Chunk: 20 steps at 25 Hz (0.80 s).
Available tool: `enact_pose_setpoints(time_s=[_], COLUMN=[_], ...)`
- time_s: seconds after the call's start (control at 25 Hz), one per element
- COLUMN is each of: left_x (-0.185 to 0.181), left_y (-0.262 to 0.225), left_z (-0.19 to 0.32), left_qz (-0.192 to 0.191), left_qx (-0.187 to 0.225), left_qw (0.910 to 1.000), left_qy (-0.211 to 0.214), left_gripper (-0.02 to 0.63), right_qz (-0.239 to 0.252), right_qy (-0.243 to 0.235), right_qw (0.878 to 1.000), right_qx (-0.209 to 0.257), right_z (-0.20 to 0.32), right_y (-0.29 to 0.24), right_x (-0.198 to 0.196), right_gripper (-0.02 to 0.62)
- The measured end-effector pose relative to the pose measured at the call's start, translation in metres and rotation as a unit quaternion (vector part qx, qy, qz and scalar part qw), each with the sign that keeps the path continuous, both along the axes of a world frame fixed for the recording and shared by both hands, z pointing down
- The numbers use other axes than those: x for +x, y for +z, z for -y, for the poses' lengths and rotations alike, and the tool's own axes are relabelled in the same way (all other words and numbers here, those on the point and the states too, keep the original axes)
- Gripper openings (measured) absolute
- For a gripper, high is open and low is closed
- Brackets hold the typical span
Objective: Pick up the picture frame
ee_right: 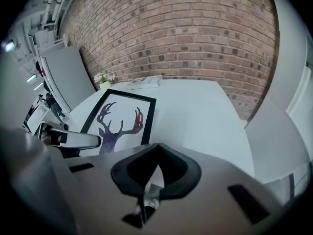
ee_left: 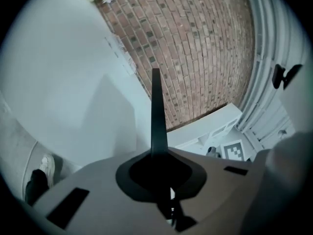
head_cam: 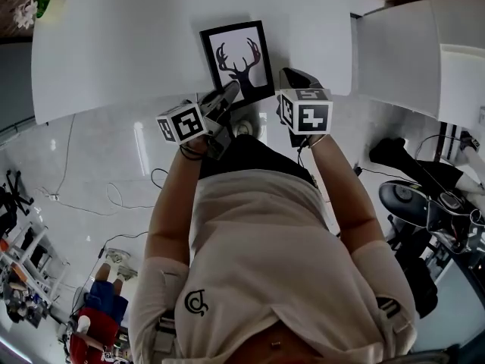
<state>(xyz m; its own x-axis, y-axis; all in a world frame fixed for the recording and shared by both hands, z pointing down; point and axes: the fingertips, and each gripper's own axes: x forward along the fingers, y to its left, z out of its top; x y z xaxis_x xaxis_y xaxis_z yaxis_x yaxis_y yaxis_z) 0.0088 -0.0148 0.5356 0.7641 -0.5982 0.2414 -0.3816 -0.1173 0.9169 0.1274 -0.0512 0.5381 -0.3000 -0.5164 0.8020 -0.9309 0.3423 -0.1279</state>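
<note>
A black picture frame (head_cam: 235, 44) with a deer-antler silhouette lies at the near edge of the white table (head_cam: 114, 44). My left gripper (head_cam: 229, 91) is shut on its near left corner. In the left gripper view the frame (ee_left: 156, 111) rises edge-on as a thin dark strip out of the closed left gripper (ee_left: 157, 153). My right gripper (head_cam: 292, 74) sits at the near right corner. In the right gripper view the frame (ee_right: 120, 116) lies just left of the right gripper (ee_right: 157, 146), whose jaws are together. No part of the frame shows between them, and the corner itself is hidden behind them.
A small potted plant (head_cam: 42, 6) stands at the table's far left corner. A second white unit (head_cam: 402, 51) is to the right. Cables (head_cam: 114, 203) trail on the floor to the left, and dark equipment (head_cam: 424, 203) stands at the right. A brick wall (ee_right: 186, 33) backs the table.
</note>
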Motion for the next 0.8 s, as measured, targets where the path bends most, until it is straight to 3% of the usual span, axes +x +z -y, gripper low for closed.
enact_pose_setpoints(time_s=[0.16, 0.32, 0.52, 0.68, 0.8], left_x=[-0.002, -0.016, -0.046, -0.063, -0.073], left_y=[-0.026, -0.067, -0.116, -0.155, -0.187], left_z=[0.001, 0.019, 0.047, 0.062, 0.080], left_qz=[0.071, 0.131, 0.225, 0.261, 0.292], left_qx=[0.050, 0.108, 0.198, 0.254, 0.299], left_qw=[0.9960, 0.9846, 0.9522, 0.9277, 0.9035], left_qy=[-0.020, -0.040, -0.061, -0.083, -0.093], left_gripper=[0.023, 0.023, 0.023, 0.023, 0.023], right_qz=[0.011, 0.037, 0.069, 0.095, 0.105], right_qy=[-0.030, -0.055, -0.071, -0.074, -0.077], right_qw=[0.999, 0.994, 0.985, 0.977, 0.968], right_qx=[0.036, 0.082, 0.138, 0.179, 0.212], right_z=[-0.002, 0.013, 0.035, 0.047, 0.060], right_y=[-0.025, -0.064, -0.107, -0.141, -0.168], right_x=[0.003, -0.007, -0.029, -0.041, -0.049], right_gripper=[0.008, 0.008, 0.008, 0.008, 0.006])
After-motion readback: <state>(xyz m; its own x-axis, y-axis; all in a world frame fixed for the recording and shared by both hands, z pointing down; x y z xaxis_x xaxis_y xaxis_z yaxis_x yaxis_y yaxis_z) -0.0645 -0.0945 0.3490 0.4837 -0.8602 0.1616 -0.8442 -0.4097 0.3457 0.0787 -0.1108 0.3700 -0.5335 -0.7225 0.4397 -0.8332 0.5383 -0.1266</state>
